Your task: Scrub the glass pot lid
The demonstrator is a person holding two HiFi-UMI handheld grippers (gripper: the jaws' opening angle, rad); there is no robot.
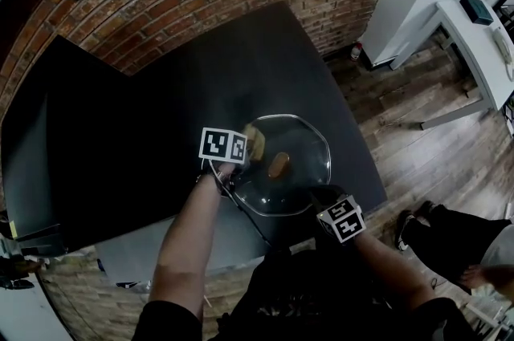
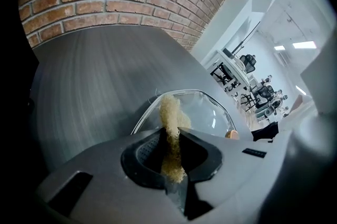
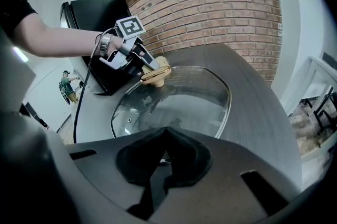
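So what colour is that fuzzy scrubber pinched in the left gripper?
Pale straw-yellow, a coarse fibrous scrubber; it shows best in the left gripper view.

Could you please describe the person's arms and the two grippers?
Both the left gripper and right gripper have grey bodies, dark jaw pads and a white cube with black square markers. A black cable runs from the left one. The person wears black short sleeves.

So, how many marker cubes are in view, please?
2. One marker cube rides the left tool, which grips the scrub pad at the glass pot lid's far-left edge; the other rides the right tool, clamped on its near rim. None seems hidden.
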